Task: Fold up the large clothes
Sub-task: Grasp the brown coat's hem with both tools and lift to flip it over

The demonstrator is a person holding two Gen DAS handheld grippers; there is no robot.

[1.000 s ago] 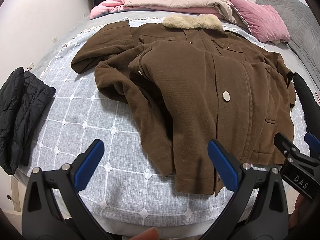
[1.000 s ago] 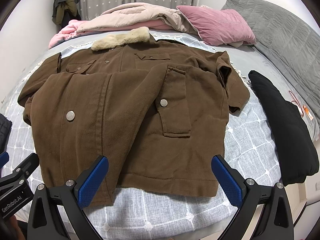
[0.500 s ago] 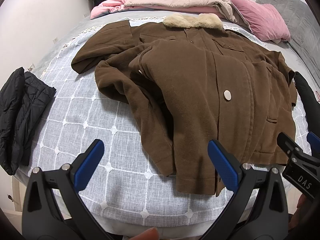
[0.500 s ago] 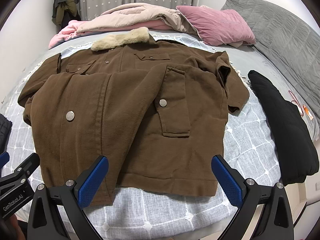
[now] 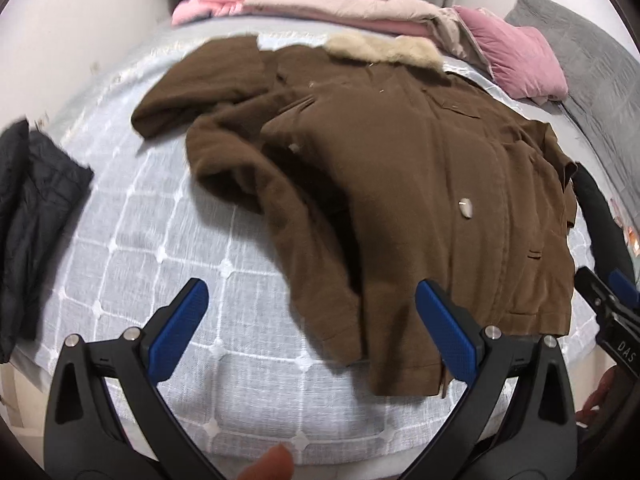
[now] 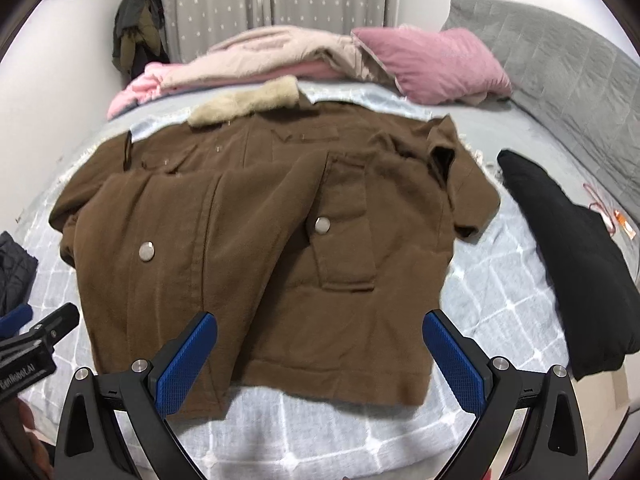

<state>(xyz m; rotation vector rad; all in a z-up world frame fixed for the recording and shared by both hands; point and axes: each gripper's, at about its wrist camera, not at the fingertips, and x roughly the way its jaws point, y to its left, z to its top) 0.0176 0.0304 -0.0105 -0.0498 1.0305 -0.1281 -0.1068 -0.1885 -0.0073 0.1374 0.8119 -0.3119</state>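
Note:
A large brown coat [image 5: 400, 184] with a beige fur collar [image 5: 380, 48] lies spread on the bed, front up, with one sleeve bunched at its left. It also shows in the right wrist view [image 6: 260, 240], collar [image 6: 244, 100] at the far end. My left gripper [image 5: 312, 320] is open and empty, held above the coat's lower left hem. My right gripper [image 6: 320, 356] is open and empty, above the coat's bottom hem. Each gripper shows at the edge of the other's view.
The bed has a grey-white checked cover [image 5: 160, 260]. A black quilted garment [image 5: 36, 216] lies at the left edge, a black garment [image 6: 572, 252] at the right. Pink and beige bedding [image 6: 280, 60], a pink pillow [image 6: 436, 64] and a grey quilt [image 6: 560, 84] lie beyond.
Both grippers have tilted up and moved slightly forward, so the coat sits lower in each view. Both stay open. The coat has not moved.

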